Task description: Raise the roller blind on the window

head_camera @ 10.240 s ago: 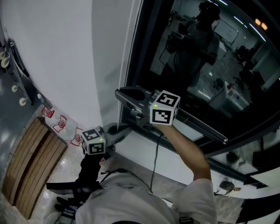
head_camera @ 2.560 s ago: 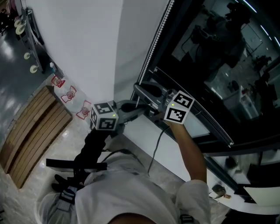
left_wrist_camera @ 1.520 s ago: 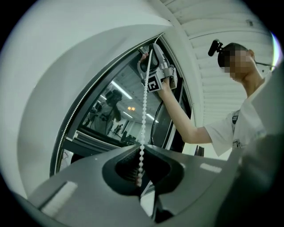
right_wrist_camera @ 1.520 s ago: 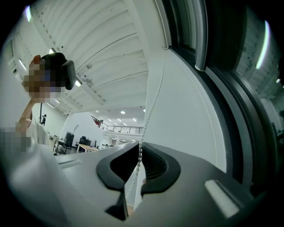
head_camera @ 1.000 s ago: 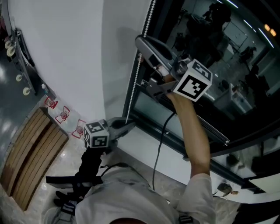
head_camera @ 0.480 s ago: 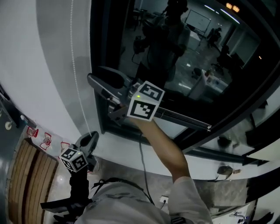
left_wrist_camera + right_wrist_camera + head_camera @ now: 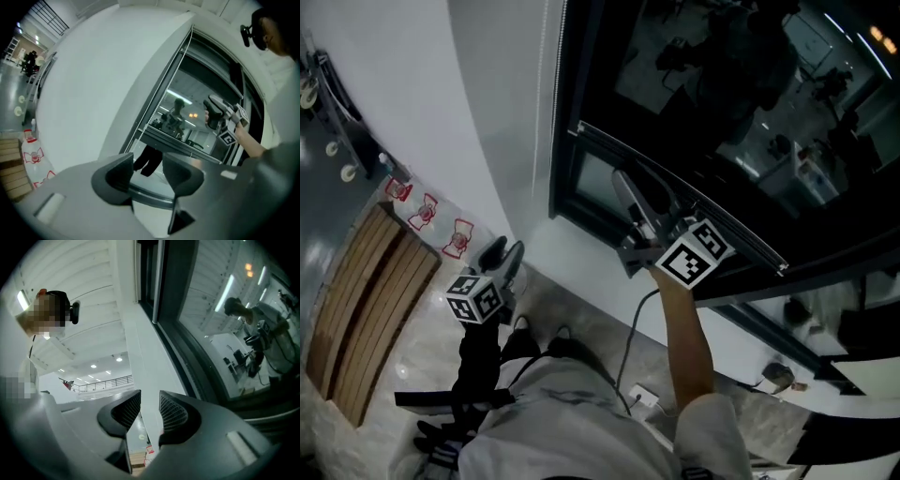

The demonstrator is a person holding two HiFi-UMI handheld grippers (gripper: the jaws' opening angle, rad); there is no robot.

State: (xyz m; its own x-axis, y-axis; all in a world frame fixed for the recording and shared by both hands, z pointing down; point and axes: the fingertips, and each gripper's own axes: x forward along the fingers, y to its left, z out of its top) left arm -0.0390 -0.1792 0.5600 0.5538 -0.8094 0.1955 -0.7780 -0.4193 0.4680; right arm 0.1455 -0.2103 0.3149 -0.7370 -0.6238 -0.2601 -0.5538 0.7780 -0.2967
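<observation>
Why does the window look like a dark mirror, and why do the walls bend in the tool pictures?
Head view: the dark window glass mirrors the lit room. Left gripper view: the wide-angle lens bows the window frame and blackens the corners. Right gripper view: same bowing; lamp reflections streak the glass.

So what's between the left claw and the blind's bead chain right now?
Nothing but open air. In the left gripper view the left claw is open and empty, and the bead chain hangs well ahead by the window.
</observation>
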